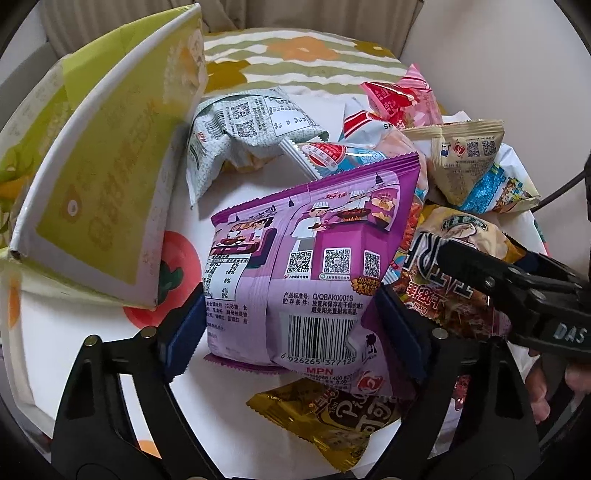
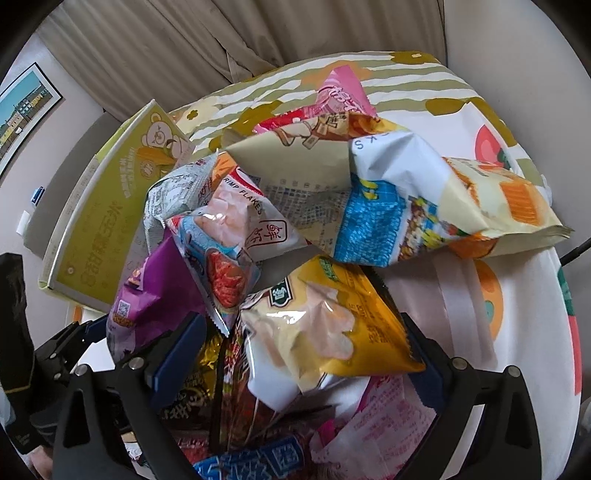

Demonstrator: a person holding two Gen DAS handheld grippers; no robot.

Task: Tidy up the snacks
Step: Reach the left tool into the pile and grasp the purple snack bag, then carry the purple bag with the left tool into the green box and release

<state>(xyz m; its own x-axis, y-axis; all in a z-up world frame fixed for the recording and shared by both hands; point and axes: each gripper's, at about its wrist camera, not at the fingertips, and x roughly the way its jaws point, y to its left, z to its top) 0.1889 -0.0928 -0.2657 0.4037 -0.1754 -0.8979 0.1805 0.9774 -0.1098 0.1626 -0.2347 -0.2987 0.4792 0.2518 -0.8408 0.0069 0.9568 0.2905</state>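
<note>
My left gripper [image 1: 291, 325] straddles the purple snack bag [image 1: 310, 258], its 2 blue pads [image 1: 184, 332] touching the bag's sides, gripping it. The green box [image 1: 99, 166] lies tilted just left of it, and a gold packet [image 1: 332, 417] sits nearer, under the bag's lower edge. My right gripper [image 2: 295, 354] spans the yellow snack bag [image 2: 332, 325] atop the pile; I cannot tell whether its pads press it. The floral tablecloth [image 2: 517, 295] lies beneath everything.

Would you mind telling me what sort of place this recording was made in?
Probably a room in a home: beige curtains hang behind, a framed picture is on the wall, and a fruit-patterned tablecloth carries the snack packets.
</note>
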